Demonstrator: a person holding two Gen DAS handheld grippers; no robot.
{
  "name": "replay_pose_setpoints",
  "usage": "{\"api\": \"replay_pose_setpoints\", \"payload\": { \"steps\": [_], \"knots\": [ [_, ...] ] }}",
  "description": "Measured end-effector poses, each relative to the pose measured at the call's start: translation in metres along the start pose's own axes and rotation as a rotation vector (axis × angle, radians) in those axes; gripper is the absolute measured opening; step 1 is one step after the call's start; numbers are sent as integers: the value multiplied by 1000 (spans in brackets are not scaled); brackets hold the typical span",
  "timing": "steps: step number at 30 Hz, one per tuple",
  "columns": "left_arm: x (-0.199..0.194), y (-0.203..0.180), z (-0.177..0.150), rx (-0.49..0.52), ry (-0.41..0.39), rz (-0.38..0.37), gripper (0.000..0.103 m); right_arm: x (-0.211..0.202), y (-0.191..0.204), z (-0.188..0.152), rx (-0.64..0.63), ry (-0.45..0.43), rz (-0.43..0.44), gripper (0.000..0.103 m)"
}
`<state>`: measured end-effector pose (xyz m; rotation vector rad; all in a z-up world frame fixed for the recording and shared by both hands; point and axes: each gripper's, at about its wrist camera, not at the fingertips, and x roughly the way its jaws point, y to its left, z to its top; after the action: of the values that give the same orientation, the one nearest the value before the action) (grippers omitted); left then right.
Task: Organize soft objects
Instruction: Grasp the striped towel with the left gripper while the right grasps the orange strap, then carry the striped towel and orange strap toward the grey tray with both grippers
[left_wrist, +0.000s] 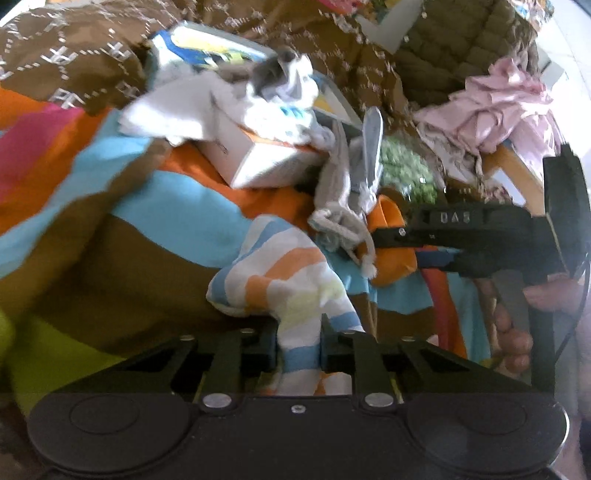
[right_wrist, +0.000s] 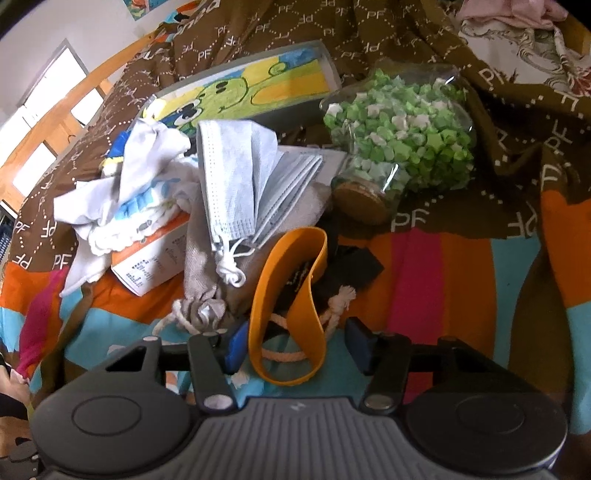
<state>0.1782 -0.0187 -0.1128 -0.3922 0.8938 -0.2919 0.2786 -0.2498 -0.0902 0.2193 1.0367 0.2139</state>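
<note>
1. Your left claw (left_wrist: 298, 341) is squeezed tight on the striped sock (left_wrist: 280, 291). Its two pads press on the sock's thin middle. Keep that squeeze firm, because soft cloth can slide out.
2. I think you should lift the sock slowly and straight up. Most of it lies just in front of your left claw on the bright bedspread (left_wrist: 166, 221), and one end hangs back under the claw.
3. Your right claw (right_wrist: 291, 350) has its pads apart. The orange band (right_wrist: 288, 306) sits between them, but the blue pads do not press it yet.
4. Bring those pads together on one flat side of the band. Do not catch the rope (right_wrist: 284, 354) that runs through the loop, right by your pads.
5. The gray cloth bag (right_wrist: 210, 273) lies just past your right claw, to the left. The face masks (right_wrist: 240, 177) rest on top of it. A jar of green paper stars (right_wrist: 402, 147) lies farther ahead, to the right. It is hard, not soft, so leave it.
6. The sock is soft and floppy, with white, blue, orange and pale yellow stripes.
7. The band is smooth and bendy. It stands up in a tall loop.
</note>
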Motion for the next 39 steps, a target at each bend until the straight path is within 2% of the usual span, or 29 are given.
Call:
{"api": "replay_pose_setpoints", "payload": {
  "steps": [6, 8, 10, 11, 16, 19, 26, 31, 39],
  "knots": [
    [10, -1, 2, 8, 41, 23, 24, 6, 5, -1, -21, 5, -14, 57],
    [10, 0, 2, 6, 43, 20, 24, 5, 5, -1, -21, -1, -6, 51],
    [8, 0, 2, 2, 38, 17, 21, 4, 3, -1, -15, -6, 10, 40],
    [6, 0, 2, -4, 26, 8, 19, 4, 3, 0, -11, -7, 14, 39],
    [-8, -5, 2, -6, -49, -39, 14, 3, -1, 1, 4, -4, 33, 20],
    [-16, -13, 3, 10, -88, -48, 13, 1, -2, 0, 6, -16, 37, 15],
    [-39, -20, 7, -3, -178, -135, 13, -24, -2, -4, -2, -113, 73, 14],
    [-52, -26, 10, -1, -223, -129, 13, -39, 4, -8, -58, -178, 66, 14],
    [-61, -28, 16, 7, -262, -114, 13, -58, 21, -16, -158, -298, 104, 14]
  ]
}}
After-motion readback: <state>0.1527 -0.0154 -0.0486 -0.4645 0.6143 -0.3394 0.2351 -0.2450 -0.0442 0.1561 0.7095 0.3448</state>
